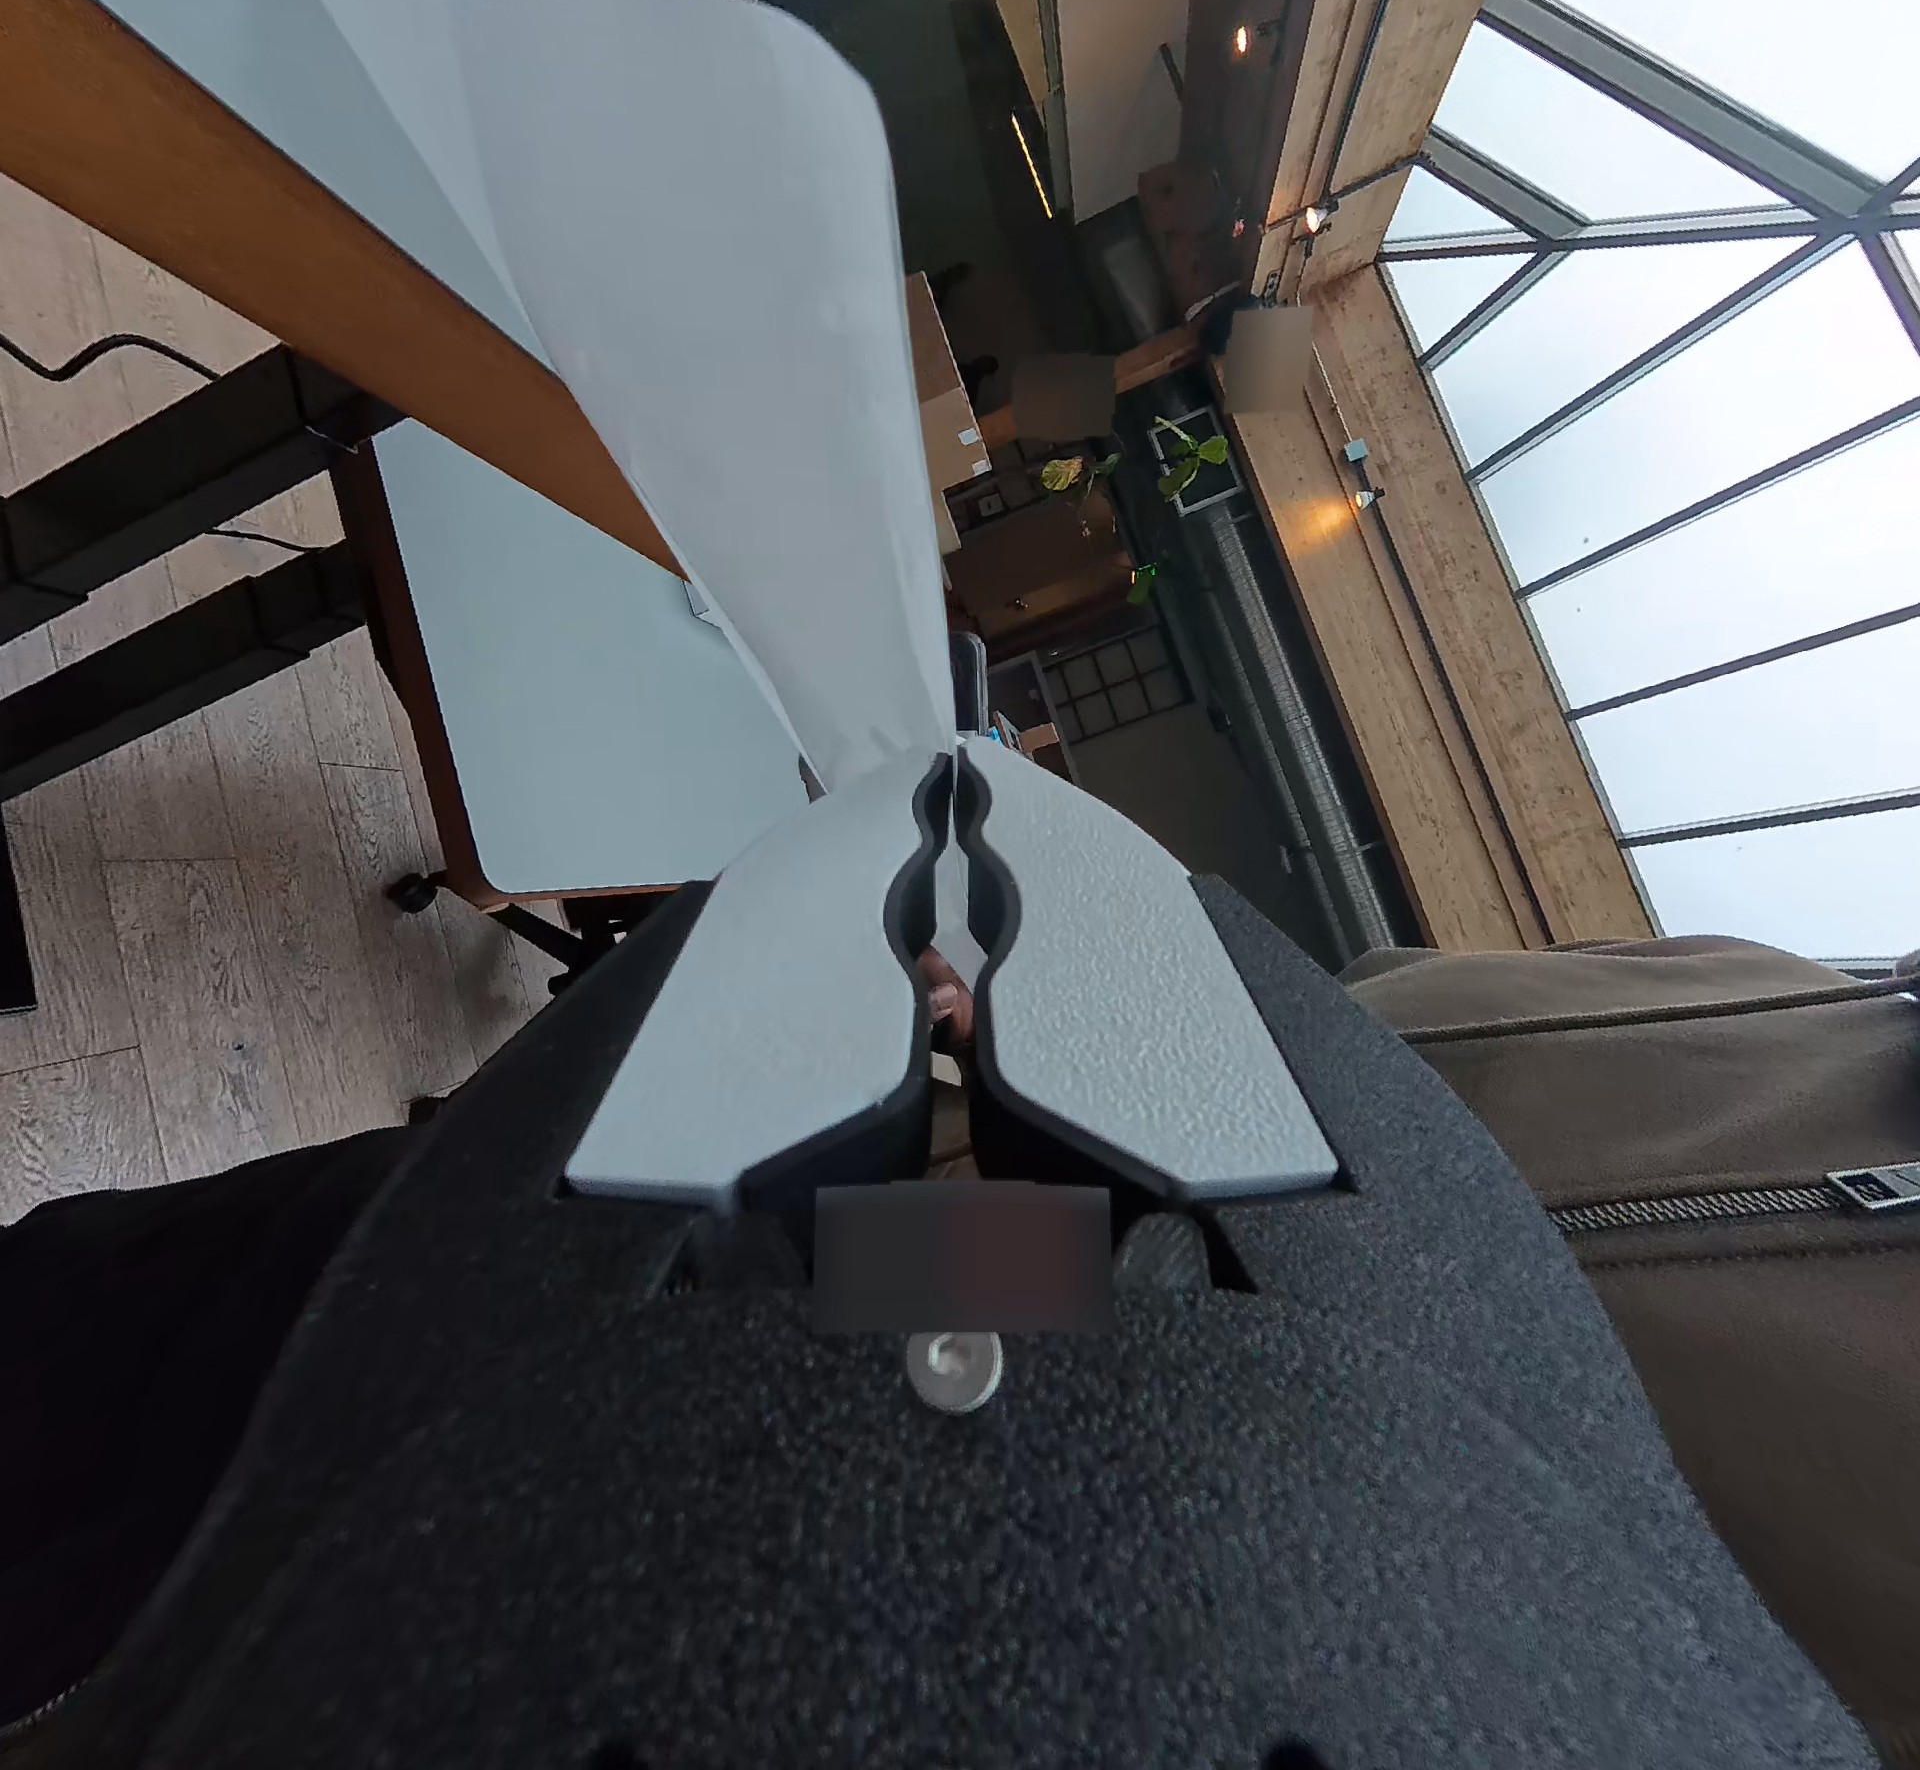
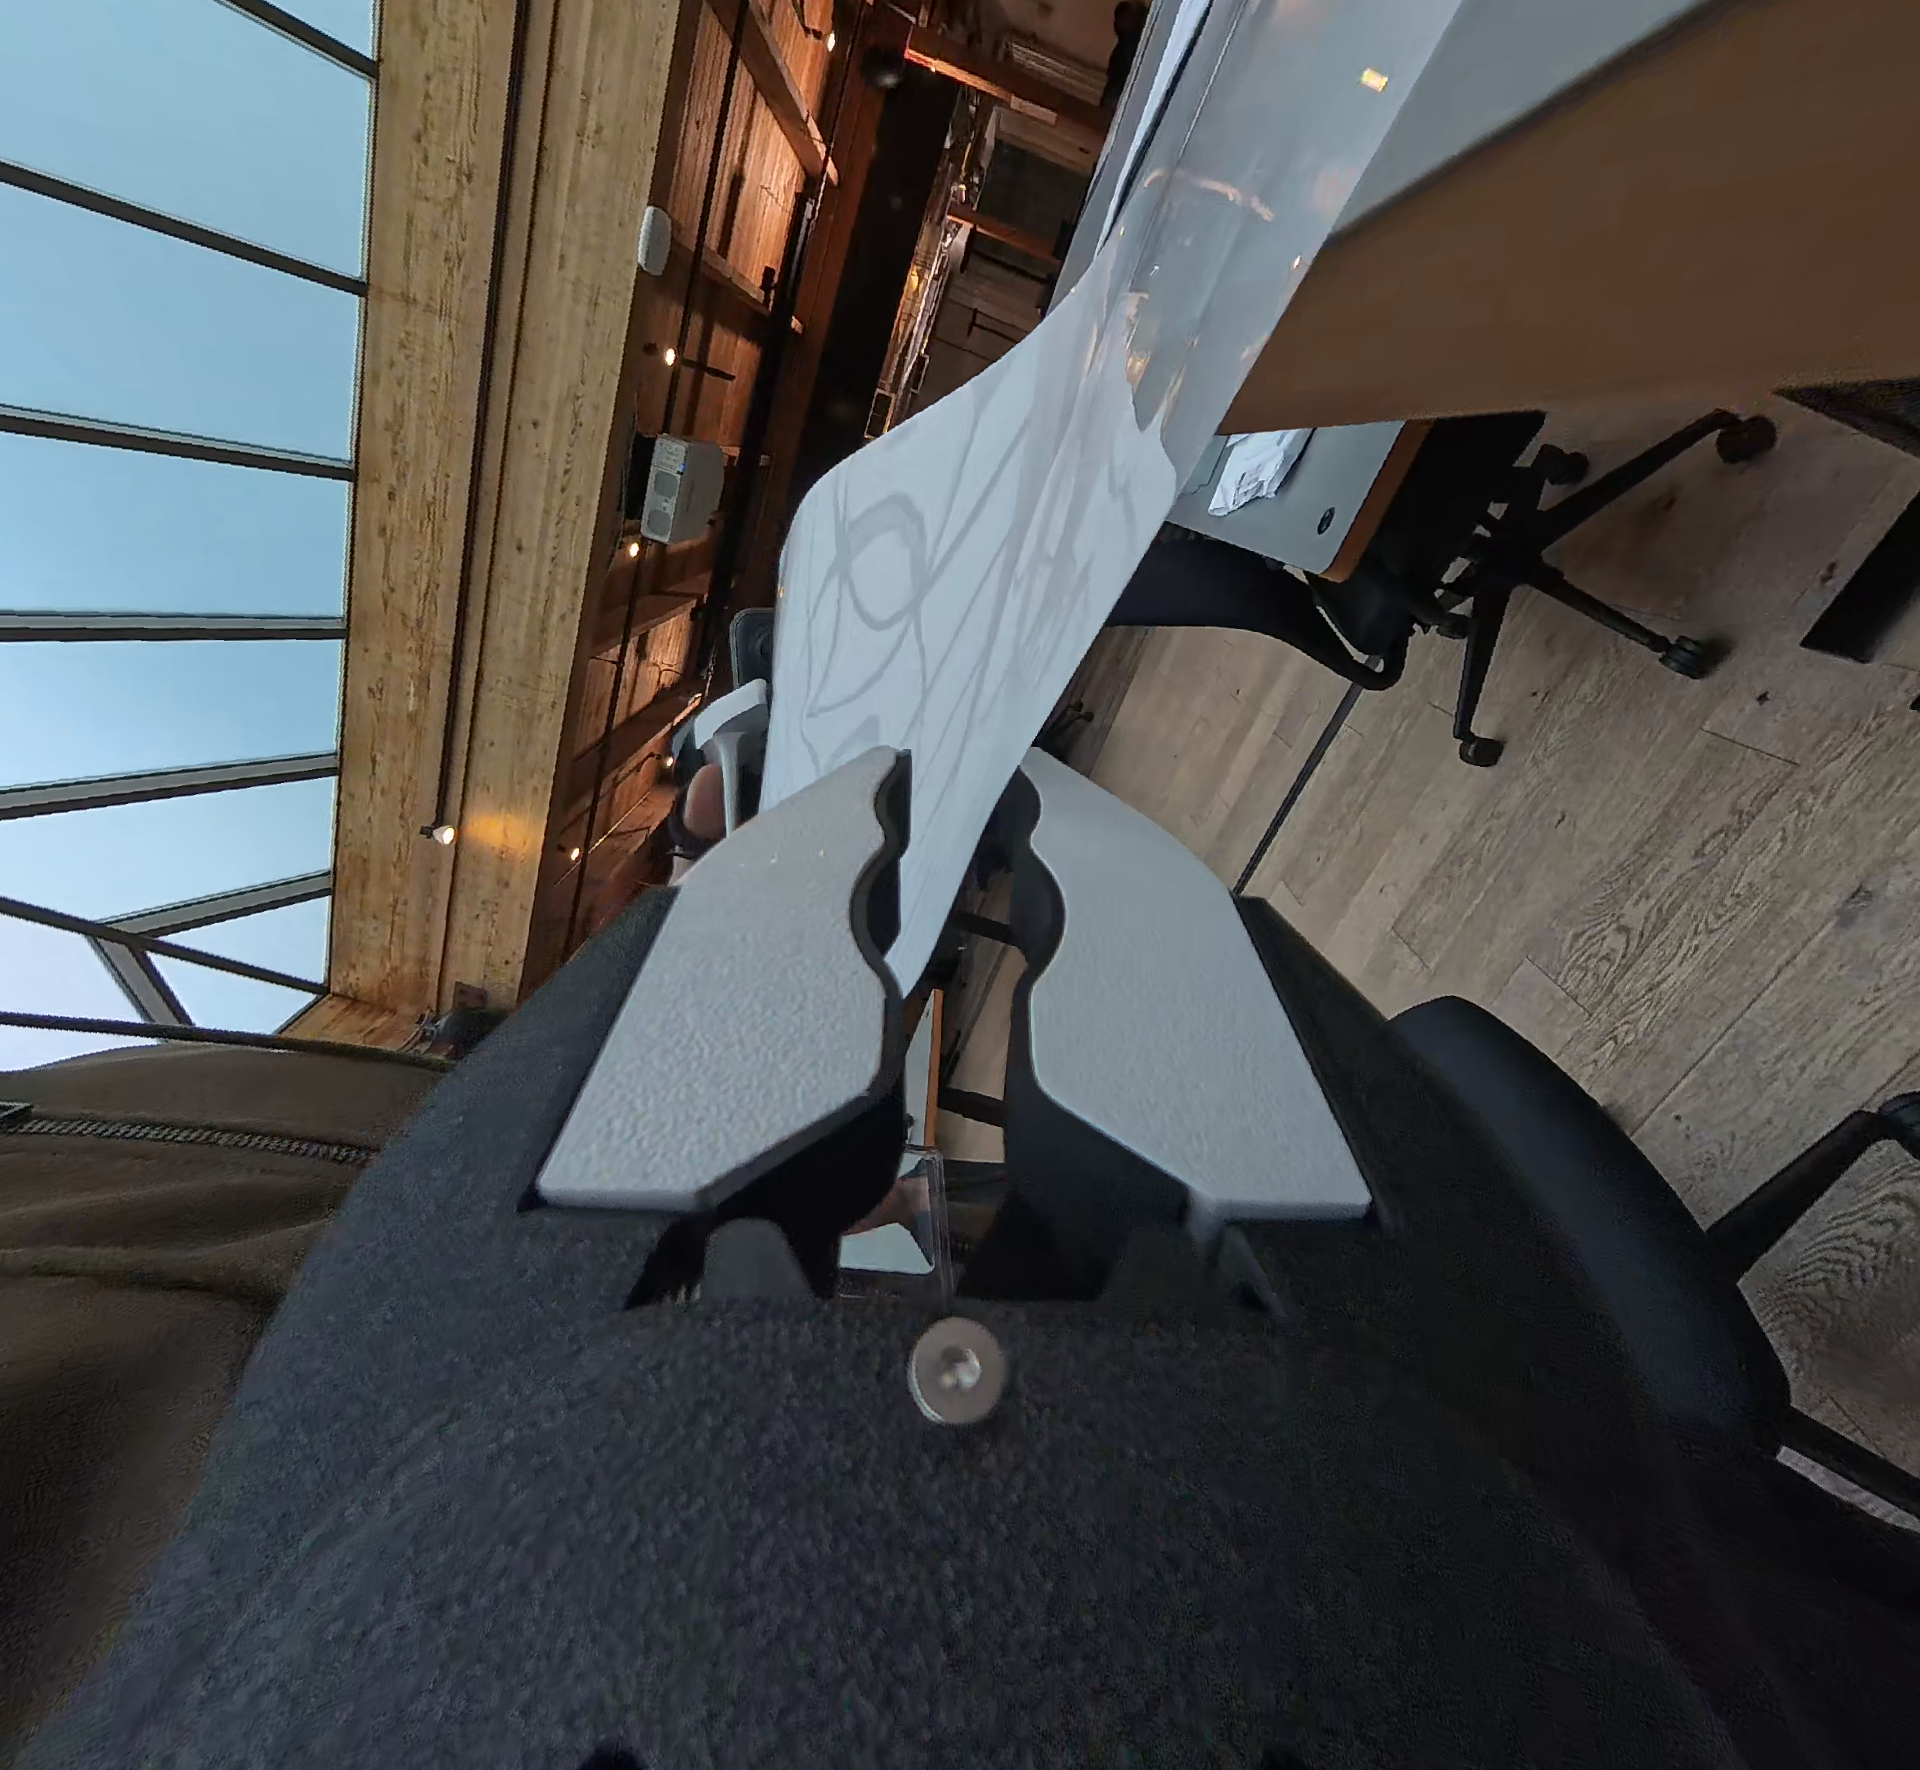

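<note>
The left gripper (image 1: pixel 953 775) is closed on a corner of a white sheet (image 1: pixel 665 286) that curves up off the table (image 1: pixel 187 162). The right gripper (image 2: pixel 961 790) stands apart around another edge of this sheet (image 2: pixel 956 598), one finger (image 2: pixel 821 889) touching it.

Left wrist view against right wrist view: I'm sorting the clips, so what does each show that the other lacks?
Left only: the left tool shut on the sheet's corner, potted plants.
Right only: the right tool open around the sheet's edge, an office chair, faint lines through the sheet.
Both: the white sheet, table, skylight.
</note>
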`<state>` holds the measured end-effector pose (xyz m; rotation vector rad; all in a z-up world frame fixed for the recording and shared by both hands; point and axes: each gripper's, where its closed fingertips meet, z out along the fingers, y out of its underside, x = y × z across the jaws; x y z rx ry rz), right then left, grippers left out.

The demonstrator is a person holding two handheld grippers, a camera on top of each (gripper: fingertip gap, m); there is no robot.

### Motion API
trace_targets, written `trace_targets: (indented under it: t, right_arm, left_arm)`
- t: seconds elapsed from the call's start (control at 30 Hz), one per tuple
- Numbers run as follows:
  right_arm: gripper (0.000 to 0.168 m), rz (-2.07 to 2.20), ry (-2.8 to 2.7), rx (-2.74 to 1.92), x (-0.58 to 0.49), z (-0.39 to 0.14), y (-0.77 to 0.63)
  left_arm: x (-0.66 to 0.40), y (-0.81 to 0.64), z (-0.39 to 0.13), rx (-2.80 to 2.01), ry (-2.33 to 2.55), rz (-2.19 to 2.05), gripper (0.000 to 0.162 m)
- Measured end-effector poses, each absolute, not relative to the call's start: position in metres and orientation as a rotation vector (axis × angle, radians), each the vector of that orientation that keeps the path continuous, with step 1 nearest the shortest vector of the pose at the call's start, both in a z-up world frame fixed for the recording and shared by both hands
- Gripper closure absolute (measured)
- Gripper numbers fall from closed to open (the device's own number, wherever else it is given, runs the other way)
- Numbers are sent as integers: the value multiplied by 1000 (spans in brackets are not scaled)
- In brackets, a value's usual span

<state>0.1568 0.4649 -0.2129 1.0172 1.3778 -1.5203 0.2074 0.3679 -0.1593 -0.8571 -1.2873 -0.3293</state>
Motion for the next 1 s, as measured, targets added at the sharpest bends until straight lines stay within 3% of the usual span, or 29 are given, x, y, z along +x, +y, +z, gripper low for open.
trace_targets:
  t: [0.2, 0.57, 1.0]
  right_arm:
    - [168, -1585, 1478, 978, 161, -211, 459]
    - [168, -1801, 1742, 766, 170, -179, 442]
    - [168, -1998, 1902, 321, 184, -110, 372]
  left_arm:
    - [213, 362, -163, -855, -1298, -322, 162]
    - [223, 343, -148, -918, -1247, -208, 162]
    - [238, 269, -78, -1042, -1112, -6, 162]
